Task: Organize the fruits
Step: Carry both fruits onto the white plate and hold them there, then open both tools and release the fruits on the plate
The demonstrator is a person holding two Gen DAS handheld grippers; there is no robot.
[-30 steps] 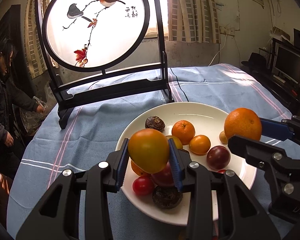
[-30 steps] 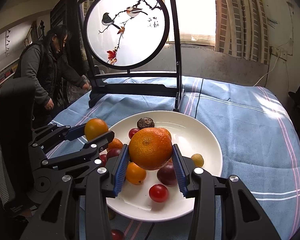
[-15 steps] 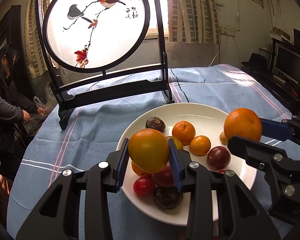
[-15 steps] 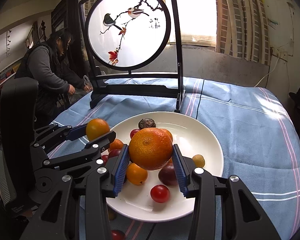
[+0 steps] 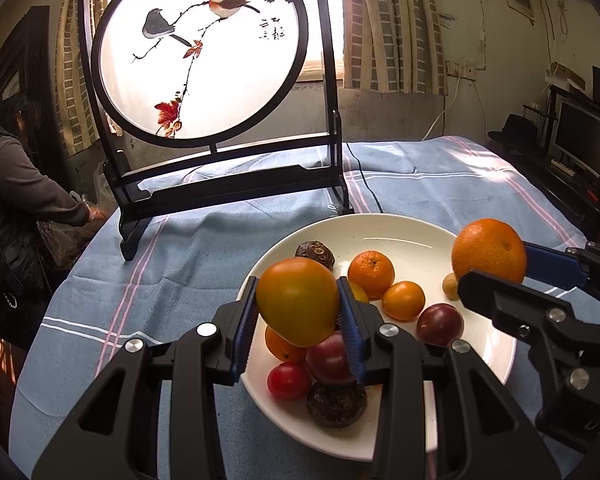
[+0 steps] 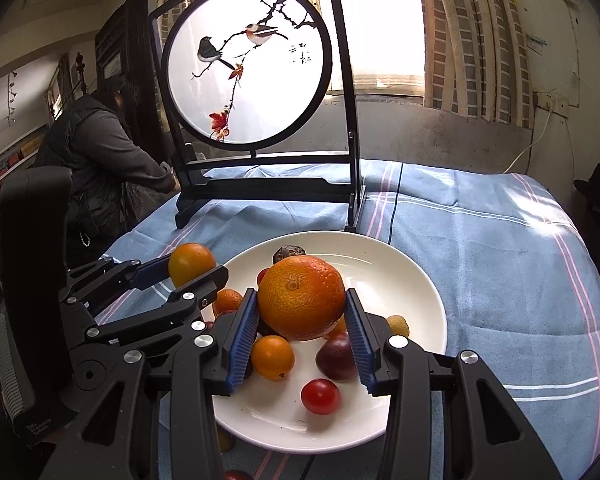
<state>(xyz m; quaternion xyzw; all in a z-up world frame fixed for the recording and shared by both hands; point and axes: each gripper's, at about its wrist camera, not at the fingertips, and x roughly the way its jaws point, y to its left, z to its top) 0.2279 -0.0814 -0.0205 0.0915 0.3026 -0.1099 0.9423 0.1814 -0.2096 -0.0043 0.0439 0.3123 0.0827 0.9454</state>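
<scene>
Gripping a smooth yellow-orange fruit (image 5: 298, 302), the left gripper (image 5: 299, 322) has its blue ribbed pads pressed on both sides of it, lifted above the near-left part of the white plate (image 5: 412, 236); this fruit is glossy, rounded, orange on top and fading to yellow below; the right gripper (image 6: 302, 330) is clamped the same way on a large orange (image 6: 301, 298), whose skin is pitted and deep orange with a small stem mark facing the camera, held over the middle of the plate; in the left wrist view that orange shows at the plate's right rim, in the right wrist view the yellow-orange fruit shows at its left rim; on the plate lie a small mandarin (image 5: 371, 274), a small smooth orange fruit (image 5: 403, 300), a dark purple plum (image 5: 439, 324), a red cherry tomato (image 5: 289, 380), two wrinkled brown fruits (image 5: 315, 252) at the far and near sides, and a little tan one (image 5: 450, 286) near the right rim; the plate rests on a blue striped cloth (image 5: 440, 184); behind it stands a dark-framed round screen (image 5: 204, 52) painted with two birds on a branch; a person (image 6: 96, 160) in dark clothes bends at the table's far left edge
</scene>
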